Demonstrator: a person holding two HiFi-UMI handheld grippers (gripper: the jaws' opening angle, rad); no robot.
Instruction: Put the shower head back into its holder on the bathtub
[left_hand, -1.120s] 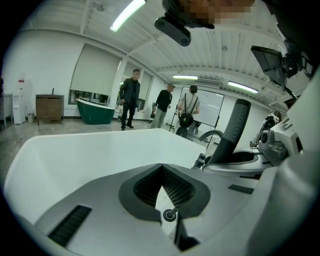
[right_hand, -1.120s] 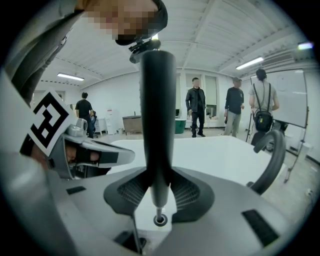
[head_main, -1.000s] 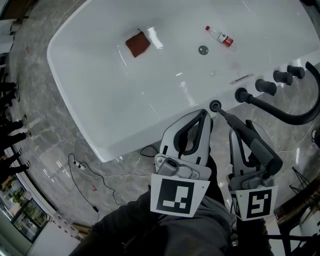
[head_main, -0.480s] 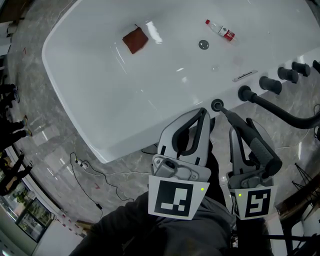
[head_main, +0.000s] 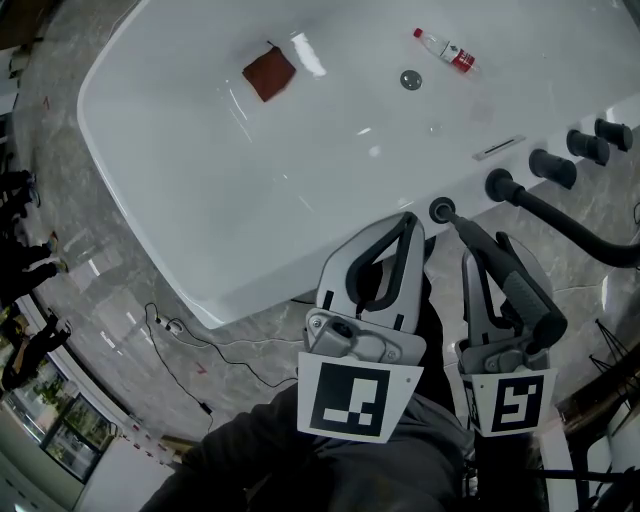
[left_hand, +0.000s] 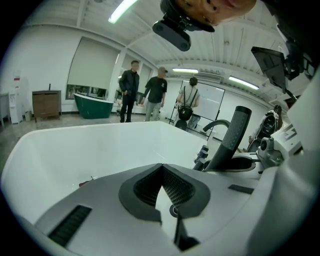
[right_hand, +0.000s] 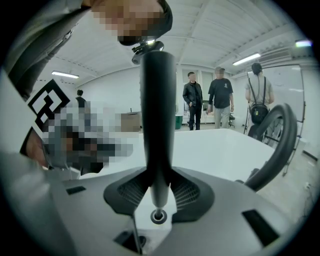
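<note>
**Inspector:** Status of the shower head?

**Onlooker:** Not yet seated. The shower head (right_hand: 158, 100) stands upright in the right claw (right_hand: 158, 175), which is clenched on its dark handle. Its narrow lower end hangs directly over the holder (right_hand: 158, 216) and very close to it. I cannot tell whether the tip touches the ring, but it has not gone into the socket.

**Inspector:** And the holder itself?

**Onlooker:** It is a small round ring on the rim of the bathtub (head_main: 250, 180), with nothing in it. The black spout (head_main: 560, 220) and knobs (head_main: 552, 168) sit beyond the holder along the same rim, out of the way.

**Inspector:** The left claw?

**Onlooker:** The left claw (left_hand: 161, 167) is closed with nothing in it. It sits just beside the holder, taking no part.

**Inspector:** Work outstanding?

**Onlooker:** In my judgement, pick-up and alignment are done. What remains is to lower the tip straight into the ring, then release the handle.
</note>
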